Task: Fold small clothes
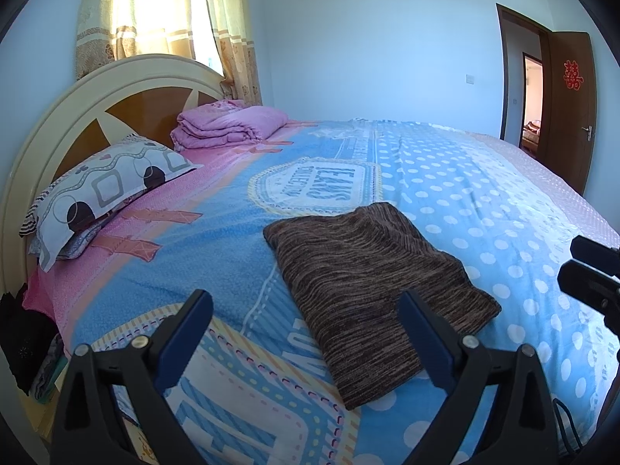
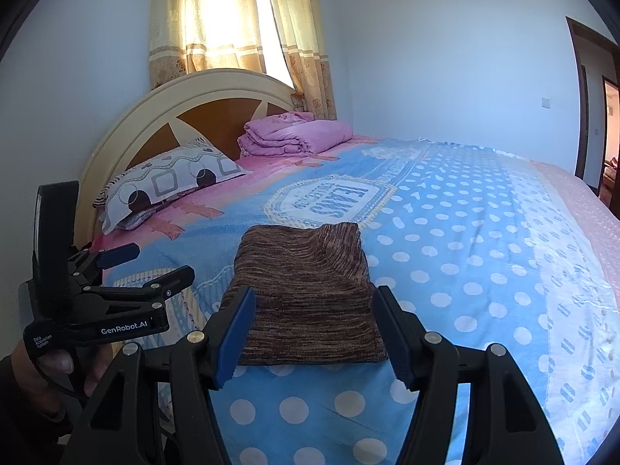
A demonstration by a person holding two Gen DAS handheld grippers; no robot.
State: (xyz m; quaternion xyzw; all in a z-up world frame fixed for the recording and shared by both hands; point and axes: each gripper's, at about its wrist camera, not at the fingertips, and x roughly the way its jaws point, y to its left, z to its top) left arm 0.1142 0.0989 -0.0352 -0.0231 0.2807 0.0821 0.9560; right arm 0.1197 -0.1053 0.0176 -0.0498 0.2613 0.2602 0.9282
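- Right gripper [image 2: 314, 333]: jaws stand apart, blue pads showing on both fingers, nothing between them. The near part of the brown garment shows in the gap beyond the tips, but whether the tips touch the cloth cannot be told.
- Left gripper [image 1: 306, 333]: jaws likewise wide apart and empty, above the bedspread [image 1: 484, 209]. Its right finger overlaps the garment's near edge in its own view (contact cannot be told).
- Only the right wrist view shows the left gripper from outside [image 2: 135, 267]: held off to the left of the garment, over the bed's edge, fingers parted, with a person's hand [image 2: 54, 364] on its handle.
- Only the left wrist view shows part of the right gripper [image 1: 589, 271], at the right edge of frame, too cut off to read its jaws there.
- Brown striped knit garment [image 2: 306, 290]: lies flat as a folded rectangle on the blue polka-dot bedspread, near the front edge of the bed.
- Further back: a patterned pillow [image 1: 108, 190] and a folded pink quilt [image 1: 228, 124] against the headboard [image 1: 77, 116].
- Beyond that: curtains [image 2: 232, 19]. An open brown door [image 1: 569, 112] with a red emblem shows in full in the left wrist view only.
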